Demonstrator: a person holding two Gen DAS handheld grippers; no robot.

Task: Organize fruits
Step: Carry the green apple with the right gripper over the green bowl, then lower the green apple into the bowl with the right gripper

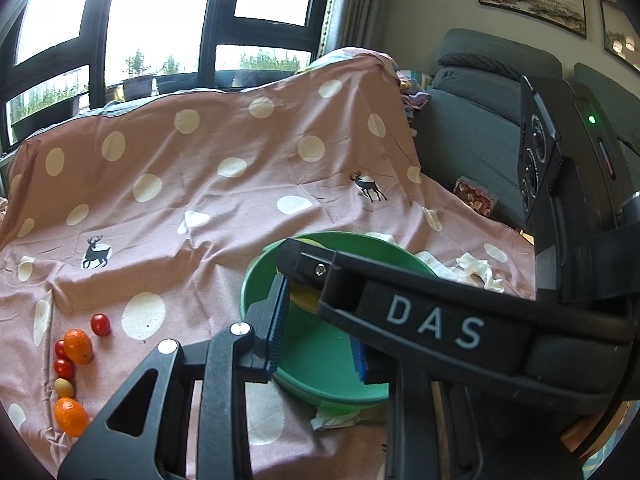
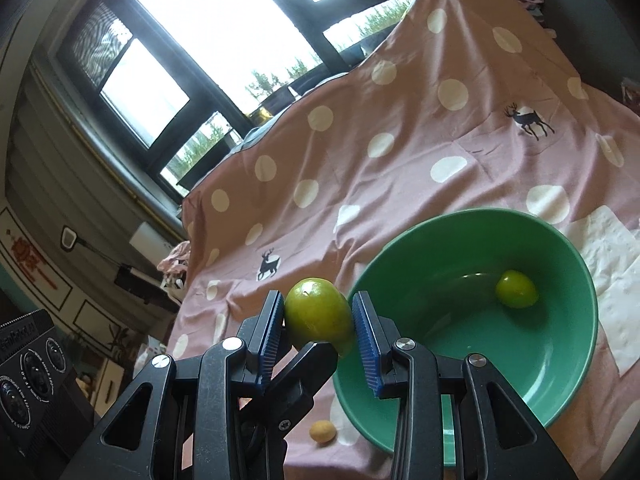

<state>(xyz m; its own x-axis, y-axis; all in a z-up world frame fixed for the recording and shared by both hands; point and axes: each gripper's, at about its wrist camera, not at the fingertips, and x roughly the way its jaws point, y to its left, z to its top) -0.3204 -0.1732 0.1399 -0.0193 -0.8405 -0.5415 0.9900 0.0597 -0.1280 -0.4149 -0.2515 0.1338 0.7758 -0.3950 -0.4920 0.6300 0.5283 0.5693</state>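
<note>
Pink dotted bedsheet (image 2: 400, 184) with deer prints covers the work surface and rises over a hump toward dark-framed windows (image 2: 208, 40). On it sits a green bowl (image 2: 576, 280), white paper towels (image 2: 608, 264) lying just beside its far rim.

Right gripper (image 2: 318, 320): jaws partly open, clamped on a green oval fruit (image 2: 316, 312) held above the sheet just left of the bowl's rim. The fruit's long axis runs diagonally, upper left to lower right. A second, smaller green fruit (image 2: 516, 289) lies inside the bowl near its far wall. A small tan fruit (image 2: 322, 432) rests on the sheet below the gripper, close to the bowl.

Left gripper (image 1: 320, 320): jaws wide apart over the bowl (image 1: 320, 360), holding nothing; the right gripper's body crosses in front and blocks part of the bowl. Left of the bowl, well apart from it, a loose column of fruit lies on the sheet: two oranges (image 1: 78, 346), three cherry tomatoes (image 1: 100, 324) and a tan fruit (image 1: 64, 388).
</note>
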